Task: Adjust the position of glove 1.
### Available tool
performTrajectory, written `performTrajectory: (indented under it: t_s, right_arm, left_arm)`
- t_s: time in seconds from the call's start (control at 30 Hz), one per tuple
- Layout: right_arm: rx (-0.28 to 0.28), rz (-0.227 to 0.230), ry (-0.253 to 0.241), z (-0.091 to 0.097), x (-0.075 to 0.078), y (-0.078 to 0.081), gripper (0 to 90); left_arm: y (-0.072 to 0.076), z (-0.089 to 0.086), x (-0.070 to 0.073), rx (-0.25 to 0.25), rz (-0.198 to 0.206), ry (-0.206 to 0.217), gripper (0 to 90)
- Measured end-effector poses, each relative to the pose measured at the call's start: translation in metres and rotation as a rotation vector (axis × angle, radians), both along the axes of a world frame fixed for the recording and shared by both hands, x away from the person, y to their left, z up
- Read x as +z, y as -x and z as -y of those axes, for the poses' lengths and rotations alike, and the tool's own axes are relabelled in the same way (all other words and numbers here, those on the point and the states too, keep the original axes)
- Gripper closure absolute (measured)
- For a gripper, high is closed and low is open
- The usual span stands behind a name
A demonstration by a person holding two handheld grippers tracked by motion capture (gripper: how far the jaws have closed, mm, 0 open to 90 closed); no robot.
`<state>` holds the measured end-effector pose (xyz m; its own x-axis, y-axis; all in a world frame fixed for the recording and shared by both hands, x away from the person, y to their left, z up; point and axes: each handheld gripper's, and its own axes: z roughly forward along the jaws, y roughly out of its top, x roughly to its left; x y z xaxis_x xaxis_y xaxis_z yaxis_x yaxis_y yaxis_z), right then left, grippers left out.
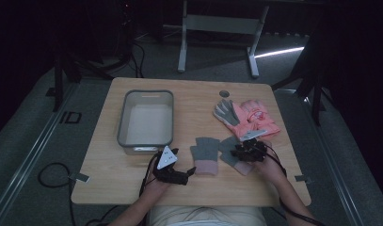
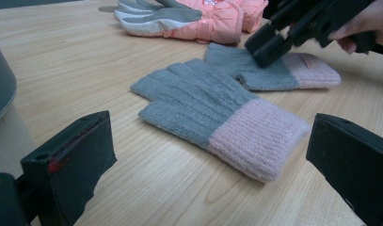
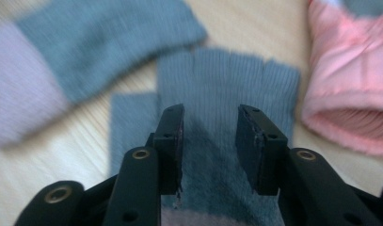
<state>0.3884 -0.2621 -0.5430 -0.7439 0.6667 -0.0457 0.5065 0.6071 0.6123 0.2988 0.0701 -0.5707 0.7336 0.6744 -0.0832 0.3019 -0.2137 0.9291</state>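
status: early, nothing packed yet. grey bin point(image 1: 145, 117) at the left of the desk point(image 1: 194, 92) looks empty inside, and all four gloves lie on the wood.

right gripper point(image 1: 243, 153) is over the right-hand grey knit glove point(image 1: 230, 149), the one with the pink cuff toward the person. in the right gripper view its jaws are partly open and straddle the grey palm point(image 3: 217, 141) just above the cuff; the pads look apart from the fabric, so no grip yet (view is motion-blurred, so contact with the knit is hard to rule out). in the left gripper view the same gripper point(image 2: 274, 40) sits low on that glove, tips at or on the wool.

left gripper point(image 1: 182, 173) is near the desk's front edge, jaws wide open and holding nothing. the other grey knit glove point(image 2: 212, 110) lies flat ahead of them, cuff toward the right jaw, not touched.

pink ski gloves point(image 1: 248, 115) are stacked at the back right, just beyond the knit pair, untouched.

my read: a first pick on the right knit glove is in hand. left to do, if the bin is the target: close on it, lift, carry left to the bin, then the second knit glove and the pink pair.
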Motion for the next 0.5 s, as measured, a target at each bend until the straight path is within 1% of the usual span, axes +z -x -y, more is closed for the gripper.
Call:
performTrajectory:
  t_s: [0.03,0.1,0.17,0.23,0.3,0.33,0.37,0.43,0.5]
  right_arm:
    - [0.001,0.003,-0.012,0.0,-0.001,0.0,64.9]
    - [-0.019,0.006,-0.011,-0.001,-0.002,0.002,68.9]
    - [-0.023,0.017,-0.002,-0.002,-0.002,0.005,75.8]
    - [-0.049,0.014,-0.002,-0.003,-0.002,0.006,82.1]
    - [-0.07,0.021,0.004,-0.005,-0.001,0.007,84.5]
    - [-0.086,0.014,-0.001,-0.006,0.0,0.008,84.9]
    - [-0.112,0.007,-0.008,-0.006,0.002,0.01,85.1]
    - [-0.131,0.032,-0.027,-0.005,0.011,0.018,85.3]
    - [-0.184,0.043,-0.084,0.0,0.023,0.027,85.5]
  left_arm:
    - [0.0,0.0,0.0,-0.001,0.001,0.0,1.1]
    - [0.0,0.001,0.0,0.003,0.001,-0.004,1.1]
    - [0.0,0.001,0.0,0.005,0.007,-0.007,1.1]
    - [0.001,0.001,0.0,0.006,0.011,-0.009,1.1]
    - [0.001,0.001,0.0,0.005,0.012,-0.009,1.1]
    - [0.001,0.001,0.0,0.005,0.011,-0.008,1.1]
    - [0.001,0.001,0.0,0.005,0.009,-0.007,1.1]
    - [0.0,0.001,0.0,0.003,0.01,-0.007,1.1]
    - [0.001,0.001,0.0,0.003,0.01,-0.007,1.1]
